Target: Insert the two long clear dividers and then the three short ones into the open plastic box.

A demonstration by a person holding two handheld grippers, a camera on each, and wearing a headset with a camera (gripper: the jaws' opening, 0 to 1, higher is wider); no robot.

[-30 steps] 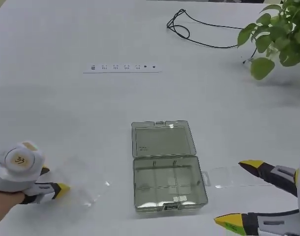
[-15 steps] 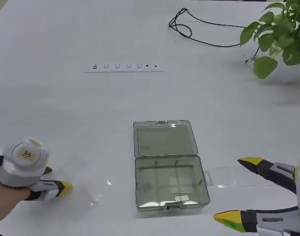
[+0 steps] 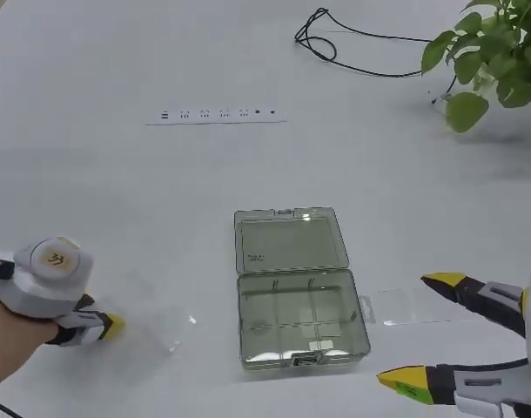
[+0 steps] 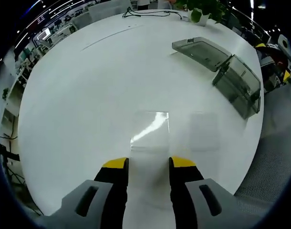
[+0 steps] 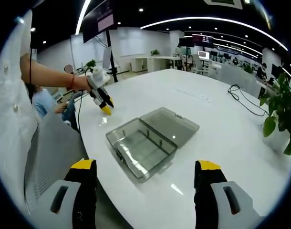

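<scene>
On the white table, by the middle of its near edge: one open grey box, lid laid flat toward the far side. Left of it, clear dividers flat on the table, just ahead of the left gripper, jaws a narrow gap apart, holding nothing. Right of the box, one clear divider lies near the right gripper, jaws wide apart, empty. Toward the far edge: power strip, cable, plant.

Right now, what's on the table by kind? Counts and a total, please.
Box: 1
Clear dividers loose on the table: 3
Grippers: 2 (left gripper, right gripper)
Power strip: 1
Cable: 1
Plant: 1
Total: 9
</scene>
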